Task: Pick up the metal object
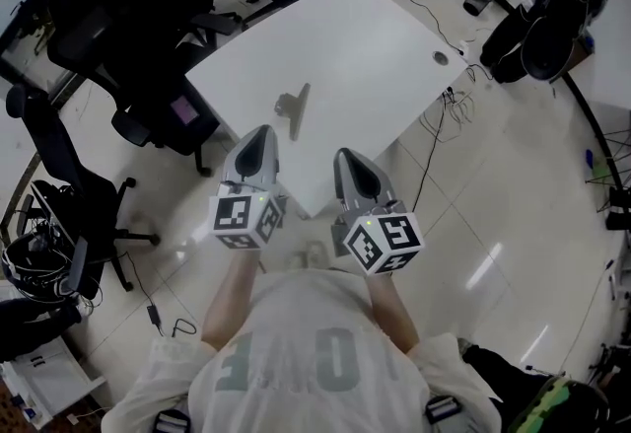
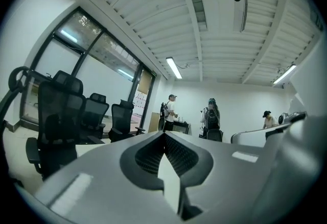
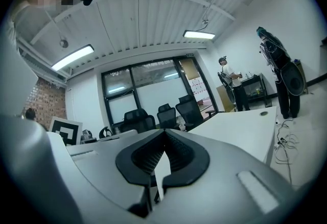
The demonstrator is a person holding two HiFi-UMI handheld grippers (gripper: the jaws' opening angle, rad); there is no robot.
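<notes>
A small grey metal object (image 1: 294, 108) lies on the white table (image 1: 345, 27), in its near half. My left gripper (image 1: 258, 133) hovers over the table's near edge, just short of the object, with its jaws shut and nothing between them. My right gripper (image 1: 345, 157) is held beside it to the right, over the table's near corner, also shut and empty. In the left gripper view the left gripper's (image 2: 164, 133) tips meet, and the object is hidden behind them. The right gripper (image 3: 164, 130) likewise shows its tips closed, with the table (image 3: 240, 126) stretching beyond them.
Black office chairs (image 1: 148, 36) crowd the table's left and far sides. Dark bags (image 1: 552, 7) stand on the floor at the right, with cables (image 1: 449, 106) hanging off the table's right corner. People (image 2: 171, 110) stand at the room's far end.
</notes>
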